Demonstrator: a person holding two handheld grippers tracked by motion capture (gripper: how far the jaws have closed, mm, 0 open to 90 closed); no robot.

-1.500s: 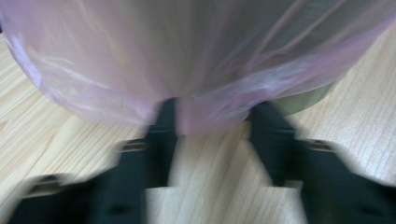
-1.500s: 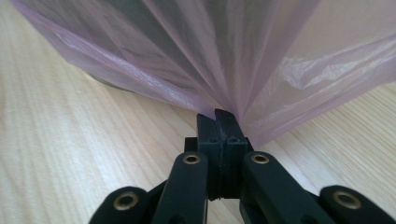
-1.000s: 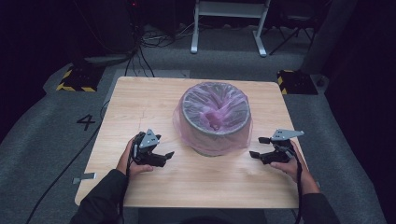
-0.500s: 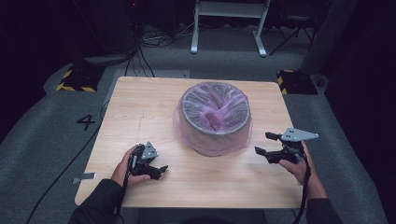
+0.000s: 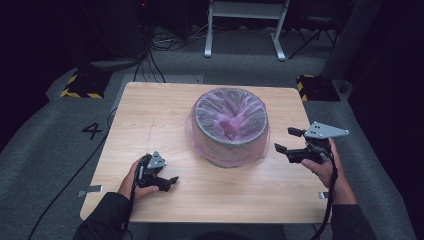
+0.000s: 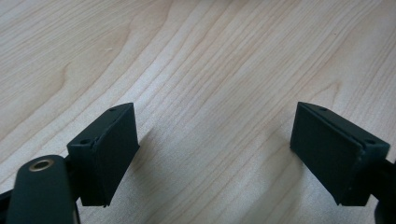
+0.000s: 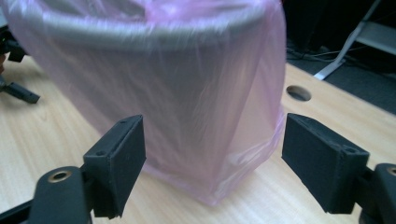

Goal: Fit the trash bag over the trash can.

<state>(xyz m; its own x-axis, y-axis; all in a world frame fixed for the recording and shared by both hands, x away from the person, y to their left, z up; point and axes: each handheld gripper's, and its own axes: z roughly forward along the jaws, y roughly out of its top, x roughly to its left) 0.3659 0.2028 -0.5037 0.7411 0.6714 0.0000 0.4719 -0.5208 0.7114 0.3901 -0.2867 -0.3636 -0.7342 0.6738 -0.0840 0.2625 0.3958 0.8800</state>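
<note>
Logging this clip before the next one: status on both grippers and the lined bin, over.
Left gripper open, low over bare table. Right gripper open, empty, beside the bin, facing its pink liner bag. Nothing between fingers and bag.

Bag-lined bin [image 5: 231, 125] mid-table [image 5: 150, 110], between both tongs.

Bin [image 7: 154, 84] rim blurred and top cut off in right gripper view.
</note>
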